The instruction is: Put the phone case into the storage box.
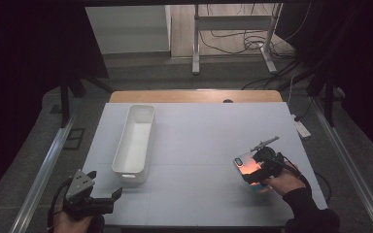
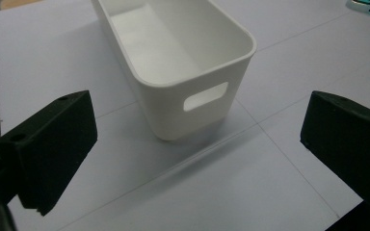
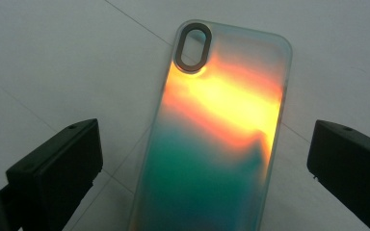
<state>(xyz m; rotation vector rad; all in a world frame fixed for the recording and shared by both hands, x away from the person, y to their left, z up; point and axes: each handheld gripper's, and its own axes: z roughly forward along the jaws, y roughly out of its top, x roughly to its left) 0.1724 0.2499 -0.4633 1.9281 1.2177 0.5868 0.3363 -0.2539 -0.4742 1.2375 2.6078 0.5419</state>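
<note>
An iridescent phone case, teal with an orange-yellow sheen and an oval camera cutout, lies flat on the white table at the right. My right gripper hovers over it, open, one jaw on each side of the case and neither touching it; in the high view this gripper covers the case's near end. A long white bin stands empty at the table's left, its handle-slot end facing my left gripper. That gripper is open near the front left corner, a short way from the bin.
The white table top lies on a wooden desk whose far edge shows behind. Metal rails run along both sides of the table. Beyond stand a metal frame's legs and floor cables.
</note>
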